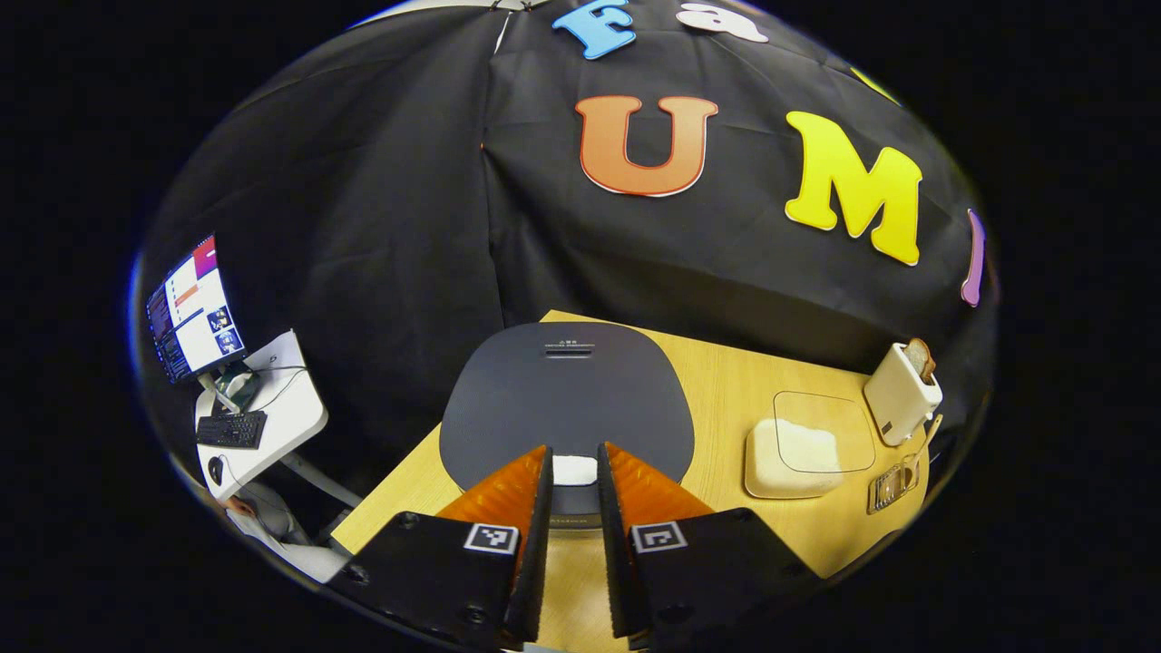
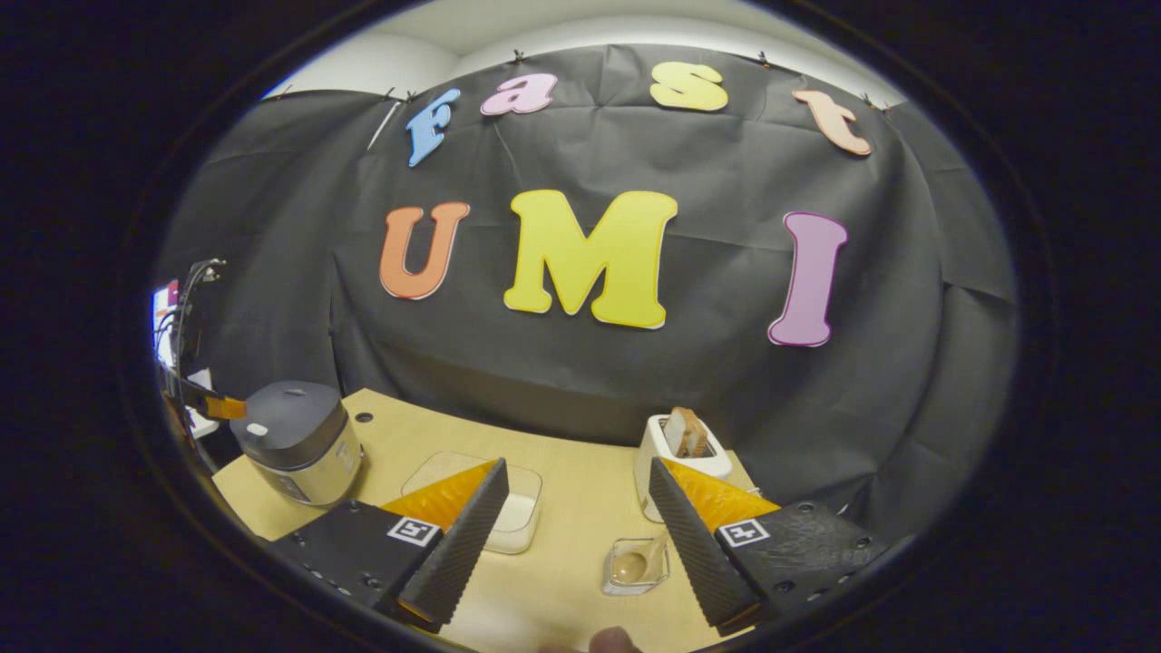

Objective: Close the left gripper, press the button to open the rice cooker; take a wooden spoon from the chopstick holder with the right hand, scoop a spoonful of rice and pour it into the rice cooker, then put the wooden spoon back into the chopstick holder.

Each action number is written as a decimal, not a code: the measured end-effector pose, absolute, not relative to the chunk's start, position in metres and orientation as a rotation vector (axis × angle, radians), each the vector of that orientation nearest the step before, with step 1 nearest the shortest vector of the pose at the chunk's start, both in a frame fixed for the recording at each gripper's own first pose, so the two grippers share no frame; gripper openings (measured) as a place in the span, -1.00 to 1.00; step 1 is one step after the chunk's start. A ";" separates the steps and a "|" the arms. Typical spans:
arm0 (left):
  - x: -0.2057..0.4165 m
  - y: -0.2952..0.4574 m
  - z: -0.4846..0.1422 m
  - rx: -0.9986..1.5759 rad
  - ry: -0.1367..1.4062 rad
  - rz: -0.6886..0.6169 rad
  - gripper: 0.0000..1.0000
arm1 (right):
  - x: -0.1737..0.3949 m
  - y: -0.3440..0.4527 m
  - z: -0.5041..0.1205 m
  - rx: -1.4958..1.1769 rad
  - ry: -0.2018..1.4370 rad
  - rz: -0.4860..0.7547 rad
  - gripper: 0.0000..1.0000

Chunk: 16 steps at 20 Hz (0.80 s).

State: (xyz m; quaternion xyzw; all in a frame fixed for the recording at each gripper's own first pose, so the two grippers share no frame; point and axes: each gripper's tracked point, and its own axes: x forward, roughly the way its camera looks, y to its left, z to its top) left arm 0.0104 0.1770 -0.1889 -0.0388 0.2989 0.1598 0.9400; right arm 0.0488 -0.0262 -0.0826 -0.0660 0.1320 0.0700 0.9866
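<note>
The rice cooker [image 1: 567,399] stands before me with its dark grey lid down. Its white button [image 1: 574,469] shows just past the tips of my left gripper [image 1: 575,451], whose jaws are nearly together with a narrow gap and hold nothing. In the right gripper view the cooker [image 2: 295,440] is at the far left, with the left gripper [image 2: 218,405] beside it. My right gripper [image 2: 577,464] stands wide open and empty above the table. Below it is the clear chopstick holder [image 2: 635,564] with the wooden spoon [image 2: 629,567] in it. The rice box [image 2: 517,508] lies to its left.
A white toaster [image 2: 680,453] with a bread slice stands behind the holder, near the table's [image 1: 726,381] right edge. The rice box [image 1: 798,449] has its clear lid shifted aside. A monitor [image 1: 190,308] and keyboard [image 1: 231,428] sit on a side table far left.
</note>
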 end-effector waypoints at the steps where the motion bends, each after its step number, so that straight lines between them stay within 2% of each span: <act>1: 0.011 0.179 -0.194 -0.085 0.623 0.322 -0.51 | 0.049 -0.028 -0.082 -0.142 0.261 0.136 0.91; 7: 0.021 0.172 -0.212 -0.098 0.683 0.264 -0.94 | 0.051 -0.032 -0.087 -0.149 0.274 0.122 0.91; 16: 0.019 0.177 -0.225 -0.148 0.693 0.303 -0.94 | 0.051 -0.034 -0.092 -0.145 0.281 0.111 0.91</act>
